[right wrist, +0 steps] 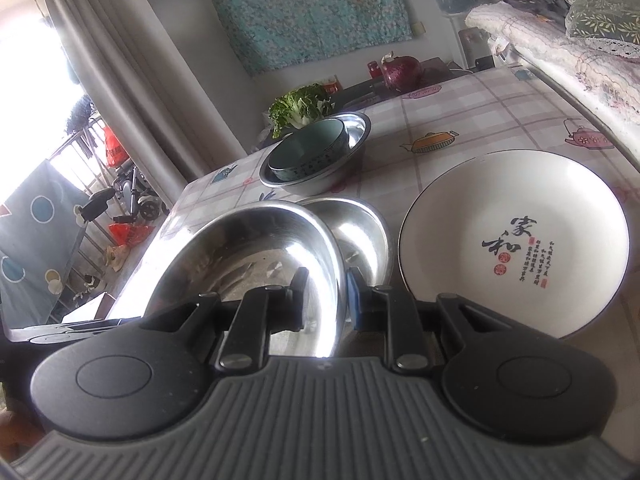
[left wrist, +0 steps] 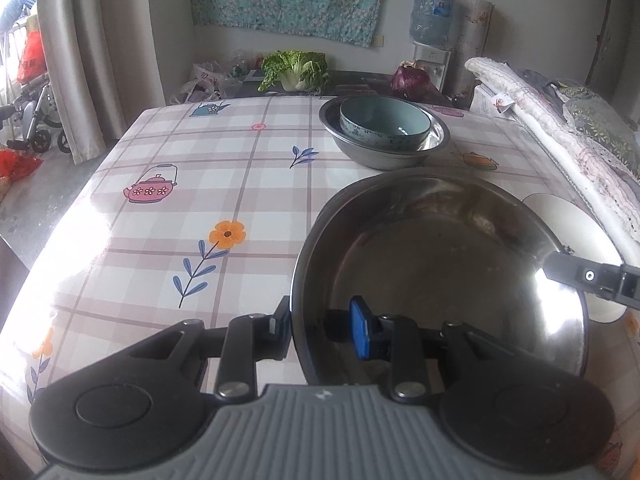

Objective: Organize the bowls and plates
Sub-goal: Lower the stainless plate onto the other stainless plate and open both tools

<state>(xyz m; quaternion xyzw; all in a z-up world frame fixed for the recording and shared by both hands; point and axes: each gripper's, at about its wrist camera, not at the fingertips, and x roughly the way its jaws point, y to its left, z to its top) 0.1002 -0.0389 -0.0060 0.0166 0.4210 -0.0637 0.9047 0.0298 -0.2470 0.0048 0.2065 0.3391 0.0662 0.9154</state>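
A large steel bowl (left wrist: 440, 264) is held tilted above the checked tablecloth. My left gripper (left wrist: 320, 328) is shut on its near rim, one finger inside and one outside. My right gripper (right wrist: 326, 296) is shut on the opposite rim of the same bowl (right wrist: 248, 252); it shows at the right edge of the left wrist view (left wrist: 592, 280). A smaller steel bowl (right wrist: 360, 228) sits just behind it. A white plate with Chinese characters (right wrist: 516, 240) lies to the right. Farther back a teal ceramic bowl (left wrist: 384, 122) sits inside another steel bowl (left wrist: 384, 148).
The table (left wrist: 180, 160) has a plaid floral cloth. Folded bedding (left wrist: 560, 128) lies along its right edge. A cabbage (left wrist: 296, 70) and a red onion (left wrist: 412, 82) rest on a dark surface behind the table. A curtain and a wheelchair are at the left.
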